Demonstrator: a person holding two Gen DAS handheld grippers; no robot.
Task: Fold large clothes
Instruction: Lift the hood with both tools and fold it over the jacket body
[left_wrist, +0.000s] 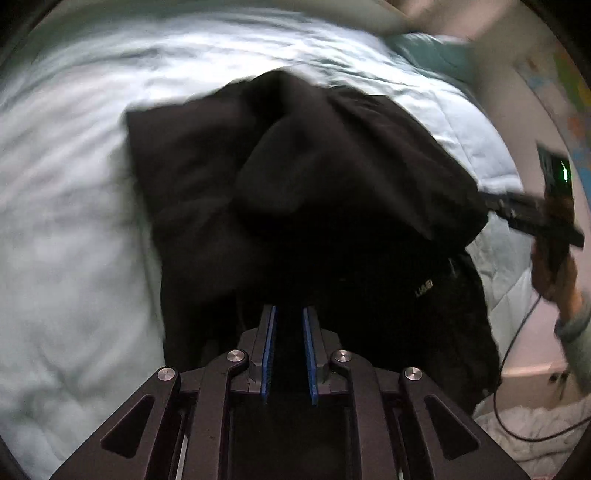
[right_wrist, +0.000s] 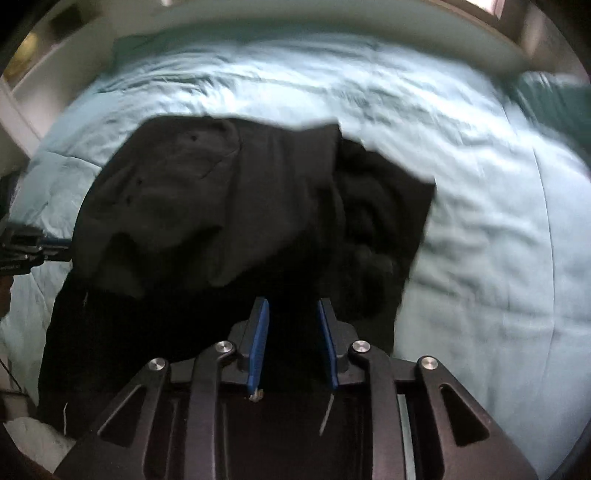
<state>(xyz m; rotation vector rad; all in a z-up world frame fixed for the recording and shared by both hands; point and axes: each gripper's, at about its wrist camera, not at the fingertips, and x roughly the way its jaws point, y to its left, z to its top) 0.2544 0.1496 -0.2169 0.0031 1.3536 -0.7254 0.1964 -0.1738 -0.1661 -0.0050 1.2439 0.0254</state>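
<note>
Pale blue quilt (right_wrist: 480, 221) covers bed; black garment (right_wrist: 221, 192) lies bunched on it, directly ahead of both tongs, long axis running toward the tongs. Left gripper (left_wrist: 289, 314): nearly clenched, grasp unclear. Right gripper (right_wrist: 291, 306): parted, nothing visibly pinched. Neither clearly nearer.

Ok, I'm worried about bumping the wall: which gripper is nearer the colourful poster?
Right. The right gripper is at the black garment's edge on the side toward the poster. The left gripper is over the garment, further from that wall.
</note>
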